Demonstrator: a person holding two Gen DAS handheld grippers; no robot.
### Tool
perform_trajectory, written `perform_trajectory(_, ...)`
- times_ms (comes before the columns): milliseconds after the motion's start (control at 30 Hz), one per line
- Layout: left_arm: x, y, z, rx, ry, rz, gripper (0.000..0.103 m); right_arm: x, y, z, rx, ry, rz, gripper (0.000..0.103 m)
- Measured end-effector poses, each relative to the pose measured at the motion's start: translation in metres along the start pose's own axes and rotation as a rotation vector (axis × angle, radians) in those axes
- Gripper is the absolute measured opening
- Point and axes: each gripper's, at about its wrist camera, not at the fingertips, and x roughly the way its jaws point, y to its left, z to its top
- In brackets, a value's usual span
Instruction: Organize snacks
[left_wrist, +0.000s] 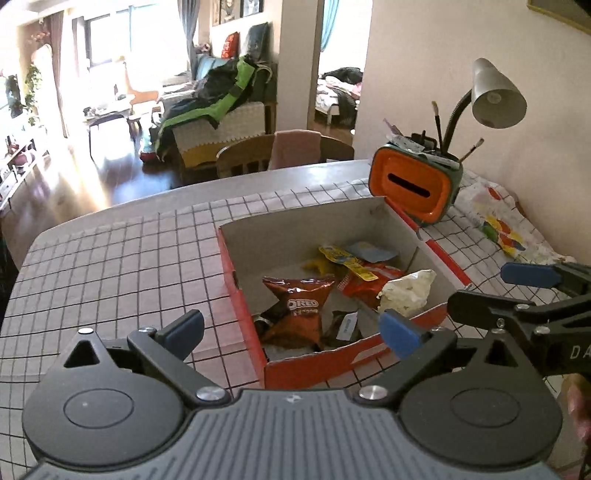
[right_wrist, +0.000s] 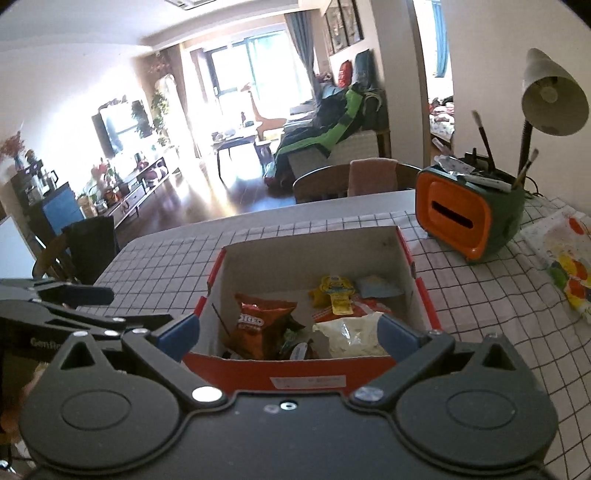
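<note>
The snacks already sit in the red cardboard box (left_wrist: 243, 295) in the middle of the checked tablecloth (left_wrist: 110, 266). At the near left of its floor lies a brown cookie bag (left_wrist: 299, 302). A pale crumpled bag (left_wrist: 406, 291) is at the near right, with a red packet (left_wrist: 369, 280) behind it. A yellow packet (left_wrist: 343, 258) and a small blue one (left_wrist: 373, 251) lie towards the far wall.

The left gripper (left_wrist: 291, 332) hovers over the near left corner of the box with its jaws spread wide and nothing between them. The right gripper (right_wrist: 288, 332) hangs just short of the near wall, its jaws equally wide and empty. In the left view its blue fingertips (left_wrist: 528, 275) show at the right edge, just beside the left tool.

No loose snack shows on the cloth in either view, so the sorting looks close to done (the near table edge is hidden behind the tool bodies).

The risks come from crowding. The two tools sit close together, so a reach by either across the box could knock the other. A low pass could catch the near wall and drag the light box across the cloth. Just beyond the far right corner stands an orange holder (left_wrist: 413, 184) with brushes poking out, under a desk lamp (left_wrist: 495, 96). A wide swing to the far right could tip it. The pale bag looks slippery and puffy, and a shallow pinch might let it slide out.
</note>
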Motion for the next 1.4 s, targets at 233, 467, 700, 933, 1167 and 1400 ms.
perform_trajectory(233, -0.011, -0.003, 0.0, 0.009, -0.053, 0.015, 0.102, -0.003, 0.008, -0.002, -0.009, 0.011, -0.005, 0.103)
perform_trajectory(467, -0.016, 0.0, 0.003, 0.005, -0.085, 0.024, 0.102, -0.009, 0.012, -0.001, -0.031, -0.037, -0.001, 0.103)
perform_trajectory(700, -0.011, 0.007, 0.013, -0.063, -0.047, 0.007, 0.102, -0.005, 0.011, 0.004, 0.001, -0.054, -0.034, 0.103)
perform_trajectory(933, -0.008, 0.001, 0.008, -0.045, -0.025, 0.028, 0.102, -0.005, 0.01, 0.002, 0.02, -0.047, -0.023, 0.103)
perform_trajectory(1167, -0.005, 0.0, 0.006, -0.054, 0.003, 0.029, 0.102, -0.002, 0.006, 0.001, 0.048, -0.017, -0.03, 0.103)
perform_trajectory(1400, -0.003, 0.004, 0.005, -0.072, 0.022, 0.025, 0.102, 0.002, 0.007, 0.001, 0.049, 0.006, -0.019, 0.103)
